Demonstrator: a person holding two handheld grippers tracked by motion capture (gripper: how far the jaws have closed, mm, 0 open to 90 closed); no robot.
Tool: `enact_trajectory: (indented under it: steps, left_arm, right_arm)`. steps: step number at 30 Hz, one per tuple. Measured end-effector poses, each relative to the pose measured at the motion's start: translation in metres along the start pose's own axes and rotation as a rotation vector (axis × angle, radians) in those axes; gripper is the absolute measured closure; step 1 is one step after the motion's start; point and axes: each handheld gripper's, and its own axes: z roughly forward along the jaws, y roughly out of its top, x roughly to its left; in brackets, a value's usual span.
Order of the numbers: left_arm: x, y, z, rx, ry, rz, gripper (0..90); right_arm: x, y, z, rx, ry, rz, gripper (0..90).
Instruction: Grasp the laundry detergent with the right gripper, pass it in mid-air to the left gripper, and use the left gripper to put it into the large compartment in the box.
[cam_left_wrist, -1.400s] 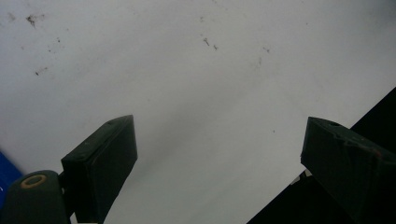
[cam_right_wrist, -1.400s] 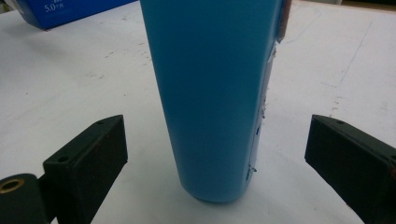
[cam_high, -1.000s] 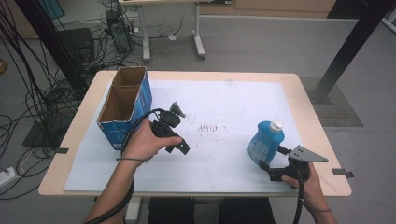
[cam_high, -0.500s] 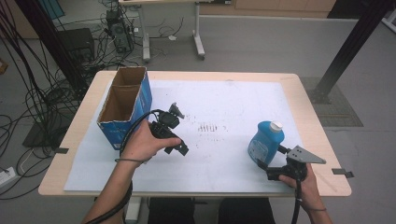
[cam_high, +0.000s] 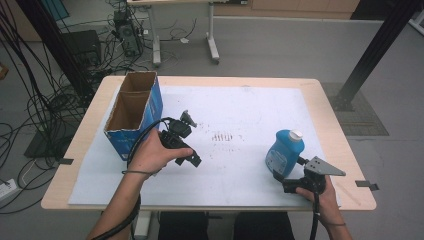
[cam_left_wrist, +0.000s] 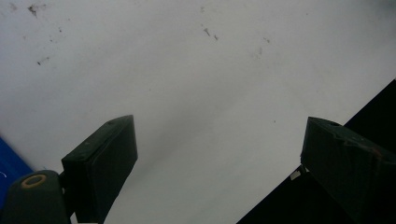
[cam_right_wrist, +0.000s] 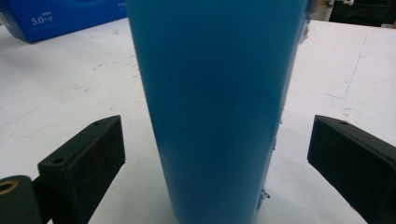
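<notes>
A blue bottle (cam_high: 284, 152) with a white cap stands upright on the white mat at the front right. My right gripper (cam_high: 289, 170) sits just behind it at the table's near edge. In the right gripper view the bottle (cam_right_wrist: 215, 93) stands between the jaws, and my right gripper (cam_right_wrist: 215, 154) is open, with a gap on each side of the bottle. A hand holds my left gripper (cam_high: 192, 140) left of centre, over bare mat. It is open (cam_left_wrist: 219, 154) with nothing between its jaws.
An open-topped blue cardboard box (cam_high: 132, 112) stands at the table's left side, close to the left hand; its side shows far off (cam_right_wrist: 60, 16). The white mat (cam_high: 240, 107) covers most of the wooden table (cam_high: 330, 125). Cables and a black post stand on the floor around it.
The right hand and its gripper have edged slightly left, toward the bottle. The left hand and the bottle have stayed put.
</notes>
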Motion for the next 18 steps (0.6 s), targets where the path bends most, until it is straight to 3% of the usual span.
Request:
enact_trajectory:
  steps: [18]
  left_arm:
    - [-0.0013, -0.0004, 0.0009, 0.005, -0.003, 0.003, 11.1]
  right_arm:
    - [0.0033, -0.0034, 0.0061, -0.011, -0.021, 0.005, 3.8]
